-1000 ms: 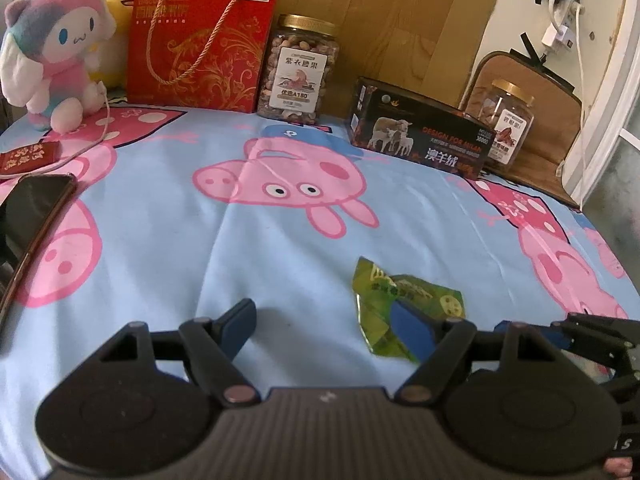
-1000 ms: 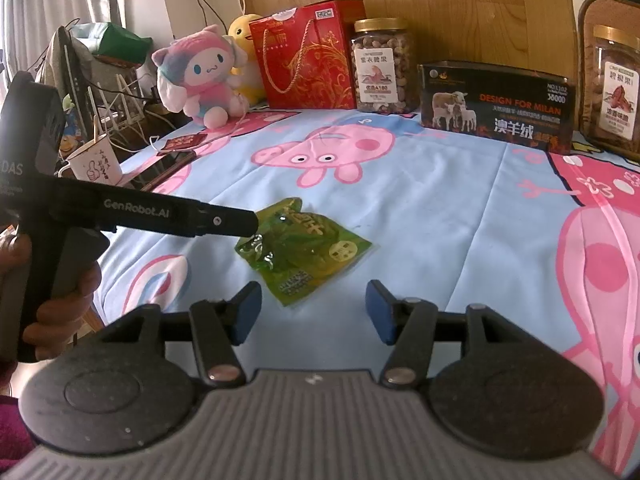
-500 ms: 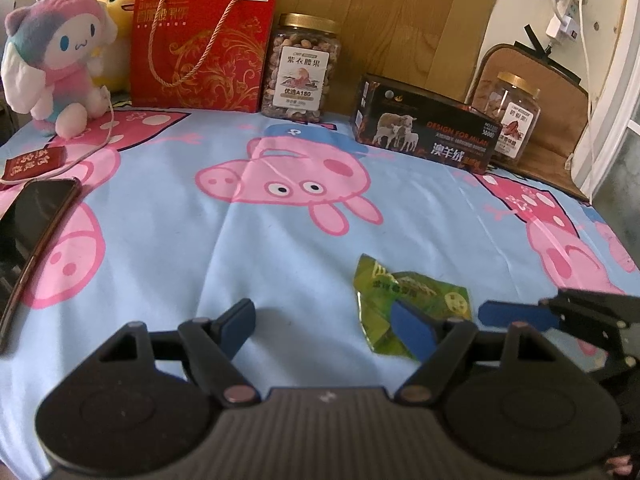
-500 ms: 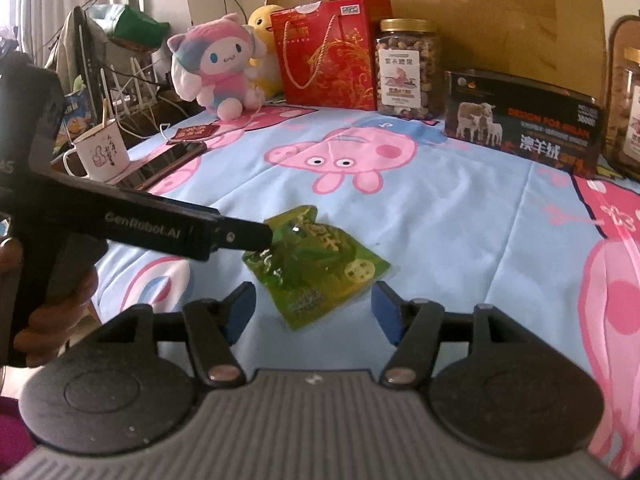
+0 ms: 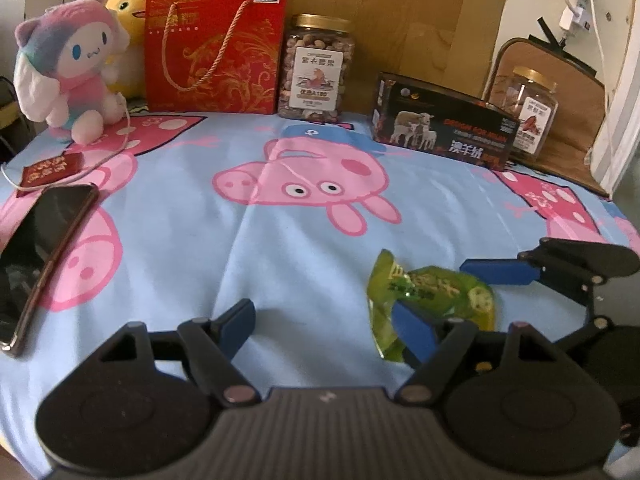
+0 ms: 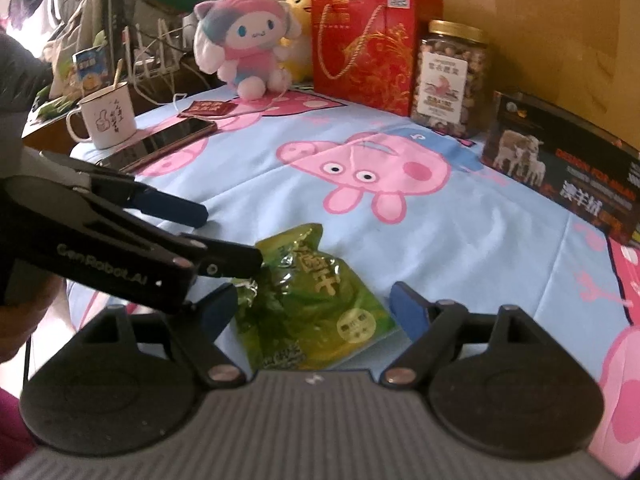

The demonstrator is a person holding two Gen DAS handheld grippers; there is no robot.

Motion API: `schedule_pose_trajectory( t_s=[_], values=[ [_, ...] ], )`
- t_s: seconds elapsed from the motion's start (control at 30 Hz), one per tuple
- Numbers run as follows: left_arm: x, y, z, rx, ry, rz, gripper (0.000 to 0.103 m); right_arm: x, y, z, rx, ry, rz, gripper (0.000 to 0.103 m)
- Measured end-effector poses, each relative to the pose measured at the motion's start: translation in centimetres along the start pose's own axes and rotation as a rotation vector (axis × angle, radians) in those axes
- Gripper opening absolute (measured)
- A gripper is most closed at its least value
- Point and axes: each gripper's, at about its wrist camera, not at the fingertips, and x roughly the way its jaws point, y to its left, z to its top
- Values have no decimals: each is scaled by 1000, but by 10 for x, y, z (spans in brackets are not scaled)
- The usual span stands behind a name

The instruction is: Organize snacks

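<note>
A green snack packet (image 6: 316, 304) lies on the blue pig-print cloth (image 6: 460, 232). It lies between the open fingers of my right gripper (image 6: 316, 314). In the left wrist view the packet (image 5: 436, 292) lies beside the right finger of my open left gripper (image 5: 324, 320), not between its fingers. The left gripper also shows in the right wrist view (image 6: 216, 236), its tips at the packet's left edge. The right gripper's blue finger (image 5: 496, 272) shows at the right of the left wrist view.
Along the back stand a red gift bag (image 5: 216, 48), a jar of nuts (image 5: 318, 68), a dark box (image 5: 444, 128) and a second jar (image 5: 532, 112). Plush toys (image 5: 68, 68), a phone (image 5: 44, 248), a red envelope (image 5: 50, 168) and a mug (image 6: 106, 116) are at the left.
My right gripper has moved forward over the green packet, which now lies between its fingers. The left gripper has closed in on the packet from the left.
</note>
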Motion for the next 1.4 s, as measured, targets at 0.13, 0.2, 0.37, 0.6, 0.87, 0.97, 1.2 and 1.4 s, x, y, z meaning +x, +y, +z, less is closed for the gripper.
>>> schedule_pose_trajectory(
  t_s=[0.13, 0.2, 0.37, 0.6, 0.87, 0.97, 1.2, 1.4],
  values=[
    [1, -1, 0, 5, -4, 28, 83, -4, 0, -1, -31, -1, 26, 58],
    [3, -2, 0, 14, -2, 45, 84, -6, 0, -2, -38, -2, 36, 51],
    [5, -7, -1, 32, 2, 68, 85, -13, -4, -6, -29, -8, 52, 41],
    [9, -13, 0, 50, 11, 79, 86, -27, -11, -18, 8, -25, 48, 39],
    [13, -27, 3, 88, 24, 67, 86, -60, -28, -44, 62, -38, 6, 42],
    [14, -35, 6, 103, 29, 27, 86, -74, -36, -54, 99, -49, -61, 56],
    [17, -44, 27, 29, 73, -312, 87, -119, -75, -89, 486, -120, -28, 60],
    [37, -53, 39, -36, 193, -567, 84, -139, -81, -115, 711, -167, 31, 58]
  ],
)
